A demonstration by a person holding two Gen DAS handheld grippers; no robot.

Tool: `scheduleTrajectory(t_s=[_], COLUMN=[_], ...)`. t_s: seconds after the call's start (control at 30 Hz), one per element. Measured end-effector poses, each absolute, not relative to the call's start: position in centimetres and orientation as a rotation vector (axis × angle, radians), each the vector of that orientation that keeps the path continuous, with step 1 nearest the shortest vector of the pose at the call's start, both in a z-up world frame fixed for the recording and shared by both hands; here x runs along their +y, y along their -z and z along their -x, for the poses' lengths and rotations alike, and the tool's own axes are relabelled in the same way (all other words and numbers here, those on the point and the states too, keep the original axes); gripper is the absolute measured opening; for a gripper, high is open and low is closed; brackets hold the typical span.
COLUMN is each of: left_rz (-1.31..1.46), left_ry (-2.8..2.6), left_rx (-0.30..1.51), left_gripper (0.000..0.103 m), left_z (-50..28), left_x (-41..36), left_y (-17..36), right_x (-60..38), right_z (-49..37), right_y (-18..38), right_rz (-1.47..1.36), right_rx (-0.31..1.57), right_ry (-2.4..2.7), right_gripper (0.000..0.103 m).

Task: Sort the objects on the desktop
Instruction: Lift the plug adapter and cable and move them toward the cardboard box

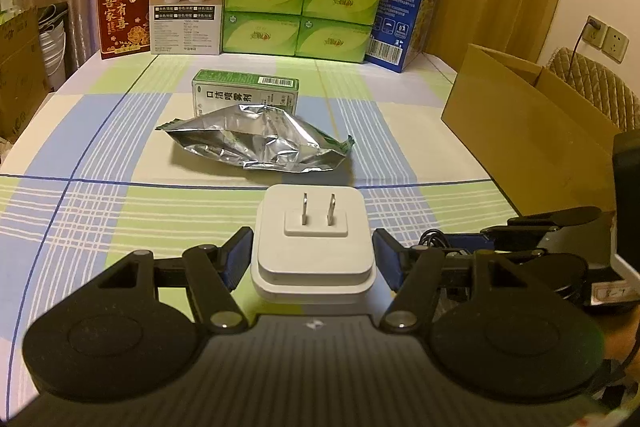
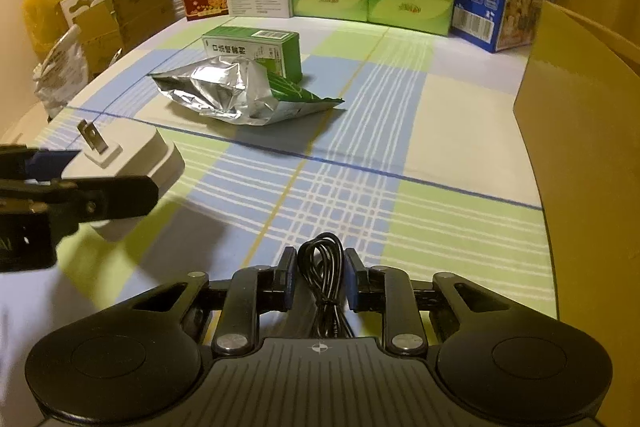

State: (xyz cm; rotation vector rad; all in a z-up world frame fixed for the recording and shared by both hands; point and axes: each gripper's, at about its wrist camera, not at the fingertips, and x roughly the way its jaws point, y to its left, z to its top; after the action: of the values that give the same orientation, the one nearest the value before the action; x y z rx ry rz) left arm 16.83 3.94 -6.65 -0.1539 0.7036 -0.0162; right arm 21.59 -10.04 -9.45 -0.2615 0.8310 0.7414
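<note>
Table: a checked cloth of blue, green and cream squares (image 1: 100,155) covers it; a row of upright boxes stands along the far edge.
Cardboard box: the open brown cardboard box (image 1: 532,115) sits at the right edge of the table, its mouth upward. It is judged the likely bin for sorted things, though nothing shows what it holds.
Foil pouch: the crumpled silver foil pouch with a green printed end (image 1: 256,143) lies flat near the middle of the table, its long axis running left to right, straight ahead of both grippers.
Small carton: the green and white medicine carton (image 1: 245,93) lies just behind the pouch, toward the far edge, touching or nearly touching it.
Charger: the white square wall charger with two metal prongs (image 1: 312,247) sits between the jaws of the left gripper (image 1: 314,255), prongs facing up and forward. The blue pads stand just at its sides, the right one perhaps slightly off; whether they press it cannot be told.
Cable: the coiled black cable (image 2: 322,267) is pinched in the right gripper (image 2: 320,277), whose jaws are closed narrowly on the bundle, the loop poking forward.
Key relation: the cardboard box lies to the right of both grippers, and the right gripper is nearer it, so the cable probably goes first.
</note>
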Motion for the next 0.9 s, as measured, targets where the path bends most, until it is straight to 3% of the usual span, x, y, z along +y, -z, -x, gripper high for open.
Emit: scheduleTrajectory(t_s=[0.23, 0.33, 0.9], left_rz=[0.14, 0.127, 0.124], left_ry=[0.029, 0.039, 0.068], left_rx=[0.707, 0.696, 0.692], left_gripper=[0.06, 0.06, 0.06], left_z=[-16.7, -16.4, -14.2], left_x=[3.5, 3.2, 1.3], left_y=[6.6, 6.2, 5.4], right_x=[-10.9, -11.3, -14.6], right_z=[-20.8, -20.7, -17.6], right_y=[7.9, 7.2, 4.0], right_rz=[0.203, 0.175, 0.085], right_rx=[0.8, 0.787, 0.745], right_ry=[-0.732, -0.724, -0.671], right_gripper=[0.018, 0.002, 0.002])
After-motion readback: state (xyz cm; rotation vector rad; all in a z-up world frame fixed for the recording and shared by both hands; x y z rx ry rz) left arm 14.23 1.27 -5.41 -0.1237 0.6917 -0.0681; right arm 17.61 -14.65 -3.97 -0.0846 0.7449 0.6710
